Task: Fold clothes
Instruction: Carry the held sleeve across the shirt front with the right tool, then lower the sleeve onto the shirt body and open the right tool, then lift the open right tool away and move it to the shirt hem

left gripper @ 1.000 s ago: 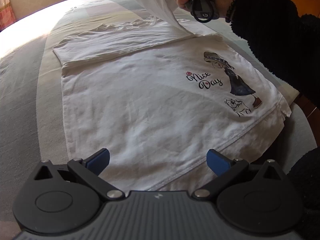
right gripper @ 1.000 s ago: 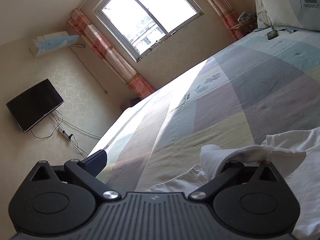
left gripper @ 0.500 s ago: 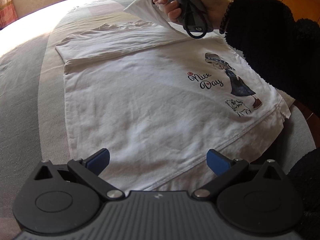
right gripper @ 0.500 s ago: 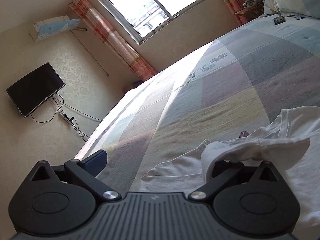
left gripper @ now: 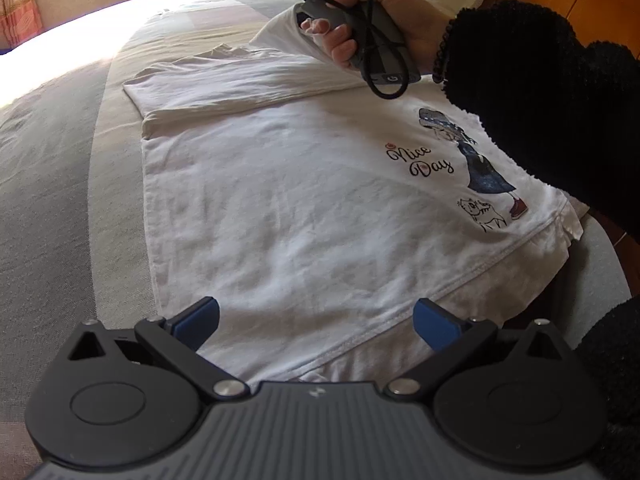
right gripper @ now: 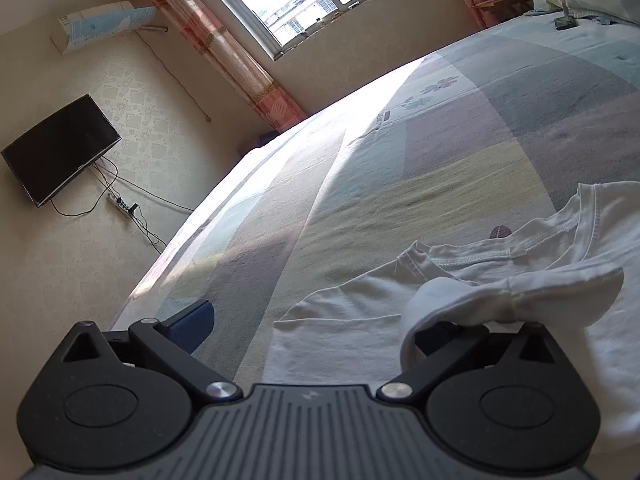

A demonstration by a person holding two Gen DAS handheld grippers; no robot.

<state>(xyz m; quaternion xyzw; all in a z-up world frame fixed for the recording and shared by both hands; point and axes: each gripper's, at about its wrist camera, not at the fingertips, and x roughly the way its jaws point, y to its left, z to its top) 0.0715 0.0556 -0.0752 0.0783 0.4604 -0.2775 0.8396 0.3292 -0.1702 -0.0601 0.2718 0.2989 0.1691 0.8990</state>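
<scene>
Beside white T-shirt (left gripper: 304,208), person's black sleeve (left gripper: 536,112) over bedspread (left gripper: 60,184).

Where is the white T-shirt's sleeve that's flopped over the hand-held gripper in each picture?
Left wrist view: the sleeve is at the top centre, lifted beside the hand that holds the right hand-held gripper.
Right wrist view: the sleeve is at lower right, draped over the right-side finger of the open hand-held gripper.
Shared landmark: the white T-shirt spread on the striped bedspread.
</scene>
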